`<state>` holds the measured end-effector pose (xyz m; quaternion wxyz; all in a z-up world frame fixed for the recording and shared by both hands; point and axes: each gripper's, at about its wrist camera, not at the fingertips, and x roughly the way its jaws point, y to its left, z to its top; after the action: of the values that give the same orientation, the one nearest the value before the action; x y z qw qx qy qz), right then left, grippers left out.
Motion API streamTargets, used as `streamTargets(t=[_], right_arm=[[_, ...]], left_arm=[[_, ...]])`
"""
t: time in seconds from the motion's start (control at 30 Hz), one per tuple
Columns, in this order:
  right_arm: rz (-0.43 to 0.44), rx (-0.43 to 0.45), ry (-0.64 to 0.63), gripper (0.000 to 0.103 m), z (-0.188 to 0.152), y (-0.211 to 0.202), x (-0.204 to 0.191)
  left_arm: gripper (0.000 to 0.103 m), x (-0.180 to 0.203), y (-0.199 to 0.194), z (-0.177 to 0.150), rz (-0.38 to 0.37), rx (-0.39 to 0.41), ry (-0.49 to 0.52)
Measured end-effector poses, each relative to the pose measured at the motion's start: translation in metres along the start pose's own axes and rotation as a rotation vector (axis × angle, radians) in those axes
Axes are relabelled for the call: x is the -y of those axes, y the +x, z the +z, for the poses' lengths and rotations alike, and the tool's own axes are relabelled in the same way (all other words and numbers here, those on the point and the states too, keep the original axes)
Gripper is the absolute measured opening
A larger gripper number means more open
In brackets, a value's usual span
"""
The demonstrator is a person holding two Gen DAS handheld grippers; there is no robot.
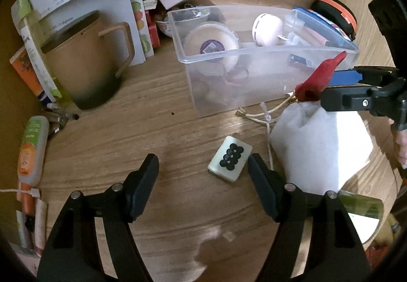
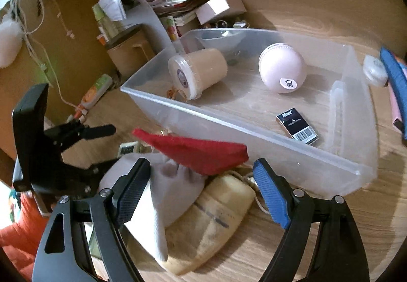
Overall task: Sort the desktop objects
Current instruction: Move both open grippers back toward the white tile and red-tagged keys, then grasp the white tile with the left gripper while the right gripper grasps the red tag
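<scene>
The left tongs (image 1: 203,175) stand apart over the counter (image 1: 142,93), with the mahjong tile (image 1: 230,158) just ahead, hard against the right-hand finger. Closing off-centre could skid it aside. The right tongs (image 2: 201,180) gape around a white pouch (image 2: 162,180) with a red tip (image 2: 198,152), gripping nothing; its cord may snag on the clear bin (image 2: 254,129) beyond.

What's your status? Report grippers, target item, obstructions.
Left gripper open, mahjong tile between its fingers, untouched. Right gripper open around red cloth piece atop white pouch. Clear bin just beyond, nothing blocking.
</scene>
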<state>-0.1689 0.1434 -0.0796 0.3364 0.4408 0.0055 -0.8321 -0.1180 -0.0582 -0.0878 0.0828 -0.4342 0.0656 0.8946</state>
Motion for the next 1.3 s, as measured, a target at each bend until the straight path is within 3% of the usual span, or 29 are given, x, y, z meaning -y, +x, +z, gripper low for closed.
streamTargets(t=[0.07, 0.17, 0.23, 0.4, 0.5, 0.7, 1.0, 1.3], right_arm=[[0.017, -0.002, 0.02, 0.081, 0.002, 0.004, 0.0], [0.019, 0.001, 0.034, 0.08, 0.003, 0.006, 0.0], [0.019, 0.001, 0.045, 0.067, 0.003, 0.009, 0.0], [0.034, 0.024, 0.095, 0.056, 0.002, 0.009, 0.005], [0.01, 0.033, 0.073, 0.042, 0.001, 0.01, 0.003], [0.011, 0.081, 0.046, 0.027, 0.001, 0.004, 0.0], [0.034, 0.117, 0.03, 0.022, -0.005, -0.019, -0.005], [-0.002, 0.2, -0.009, 0.022, -0.009, -0.06, -0.011]], left_arm=[[0.072, -0.001, 0.001, 0.001, -0.009, 0.002, -0.004], [0.061, -0.002, 0.002, 0.001, -0.017, 0.006, -0.007], [0.052, -0.003, 0.002, 0.001, -0.017, 0.008, -0.009], [0.035, -0.003, 0.001, 0.0, -0.025, 0.01, -0.021], [0.024, -0.004, 0.002, 0.001, -0.002, 0.003, -0.033], [0.024, -0.019, -0.005, 0.0, -0.007, 0.024, -0.117], [0.024, -0.019, -0.011, 0.0, 0.012, 0.051, -0.126], [0.024, -0.015, -0.024, 0.002, 0.0, 0.074, -0.137]])
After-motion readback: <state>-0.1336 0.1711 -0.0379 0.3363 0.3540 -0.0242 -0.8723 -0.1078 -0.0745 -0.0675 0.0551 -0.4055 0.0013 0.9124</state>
